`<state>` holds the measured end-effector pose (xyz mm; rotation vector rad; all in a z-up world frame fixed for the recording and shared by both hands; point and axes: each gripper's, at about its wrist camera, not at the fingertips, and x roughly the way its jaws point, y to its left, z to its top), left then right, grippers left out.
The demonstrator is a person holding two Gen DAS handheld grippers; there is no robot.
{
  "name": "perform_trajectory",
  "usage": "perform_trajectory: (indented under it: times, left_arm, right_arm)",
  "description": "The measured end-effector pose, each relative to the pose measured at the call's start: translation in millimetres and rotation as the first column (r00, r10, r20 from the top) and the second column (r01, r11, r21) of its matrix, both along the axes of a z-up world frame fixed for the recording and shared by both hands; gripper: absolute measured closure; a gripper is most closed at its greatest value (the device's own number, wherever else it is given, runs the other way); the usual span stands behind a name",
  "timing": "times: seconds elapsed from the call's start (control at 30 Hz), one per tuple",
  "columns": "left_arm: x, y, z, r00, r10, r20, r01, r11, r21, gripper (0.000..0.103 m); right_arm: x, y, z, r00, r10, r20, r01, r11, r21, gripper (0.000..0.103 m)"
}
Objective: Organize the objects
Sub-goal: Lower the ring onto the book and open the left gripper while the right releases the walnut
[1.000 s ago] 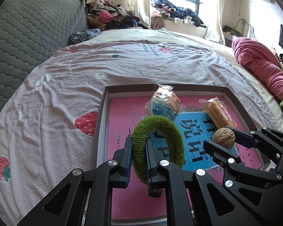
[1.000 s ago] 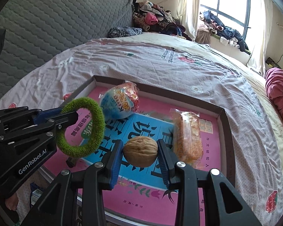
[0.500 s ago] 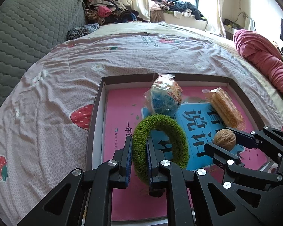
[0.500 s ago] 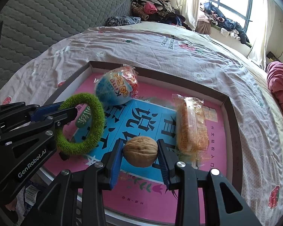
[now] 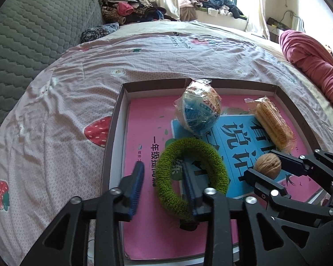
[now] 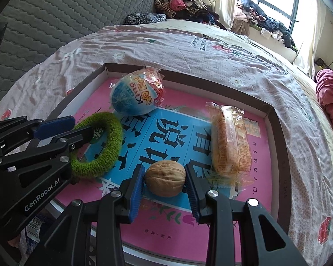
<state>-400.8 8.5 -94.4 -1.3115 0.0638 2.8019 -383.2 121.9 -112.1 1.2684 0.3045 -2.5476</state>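
A shallow box (image 5: 116,115) (image 6: 277,119) with a pink and blue book cover in its bottom lies on the bed. In it are a wrapped egg-shaped toy (image 5: 198,108) (image 6: 136,96) and a biscuit pack (image 5: 270,123) (image 6: 229,140). My left gripper (image 5: 163,182) (image 6: 62,129) is open; the green fuzzy ring (image 5: 189,178) (image 6: 100,147) leans on its right finger, down on the box bottom. My right gripper (image 6: 164,182) (image 5: 266,166) is shut on a walnut (image 6: 165,178) (image 5: 267,165), low over the box near its front.
The box sits on a pink strawberry-print bedsheet (image 5: 55,110). A grey quilted headboard (image 5: 22,35) is at the left, a clothes pile (image 5: 131,6) at the back, a red blanket (image 5: 310,64) at the right.
My left gripper has opened and let go of the green ring, which has tipped down onto the box bottom. Both grippers moved lower and forward; the right still holds the walnut.
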Motion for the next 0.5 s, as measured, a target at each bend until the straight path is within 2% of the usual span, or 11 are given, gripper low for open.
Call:
perform_trajectory:
  times: [0.23, 0.37, 0.5]
  left_arm:
    - [0.2, -1.0, 2.2, 1.000, 0.005, -0.004, -0.005, 1.000, -0.003, 0.058]
    - [1.0, -3.0, 4.4, 1.000, 0.011, -0.009, -0.011, 1.000, 0.004, 0.051]
    - [1.7, -2.4, 5.4, 1.000, 0.014, -0.013, -0.014, 1.000, 0.001, 0.050]
  right_arm:
    - [-1.1, 2.0, -0.4, 1.000, -0.008, 0.005, 0.008, 1.000, -0.002, 0.062]
    - [-1.1, 2.2, -0.4, 1.000, -0.010, 0.006, 0.010, 1.000, 0.000, 0.060]
    - [-0.9, 2.1, -0.4, 1.000, -0.013, 0.008, 0.013, 1.000, 0.001, 0.057]
